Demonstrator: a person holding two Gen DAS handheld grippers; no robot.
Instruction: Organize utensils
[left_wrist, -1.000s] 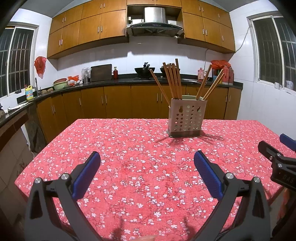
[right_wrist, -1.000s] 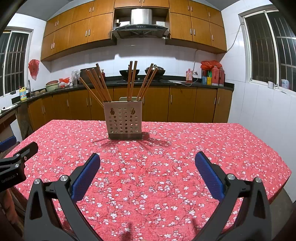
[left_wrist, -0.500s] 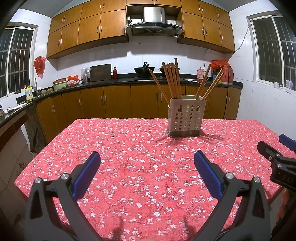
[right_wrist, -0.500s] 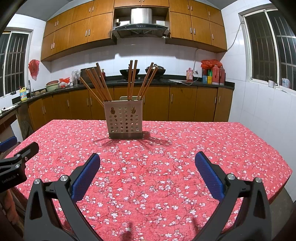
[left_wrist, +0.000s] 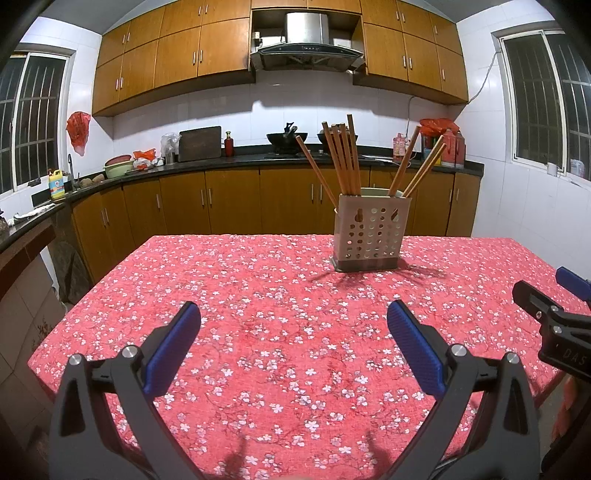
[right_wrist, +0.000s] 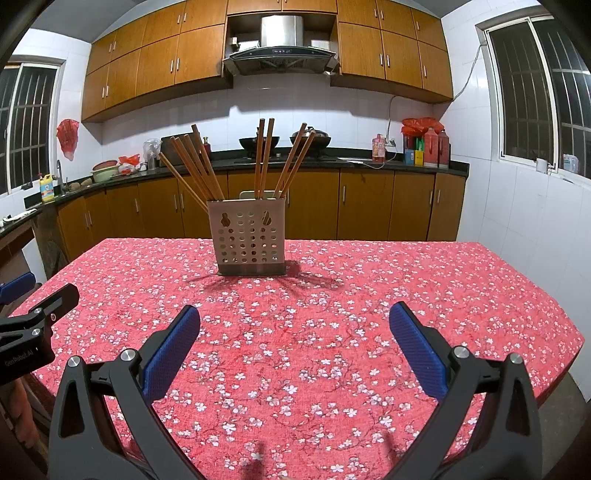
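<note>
Chopsticks (left_wrist: 343, 158) in holder (left_wrist: 371, 232) well ahead of left gripper (left_wrist: 293, 325) and right gripper (right_wrist: 294, 328), both wide open, holding nothing.

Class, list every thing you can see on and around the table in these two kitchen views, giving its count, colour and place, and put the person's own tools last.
Table: one, red cloth with white flowers, foreground.
Holder: one, pale with round holes, upright on the table, far middle.
Chopsticks: several, brown wood, standing tilted in the holder.
Cabinets: wooden brown, along the far wall, above and below the counter.
Range hood: one, steel, above the stove.
Woks: two, dark, on the stove.
Yellow bottle: one, left counter.
Left tool: black with blue pads, open, above the table, holding nothing.
Right tool: black with blue pads, open, holding nothing.
</note>
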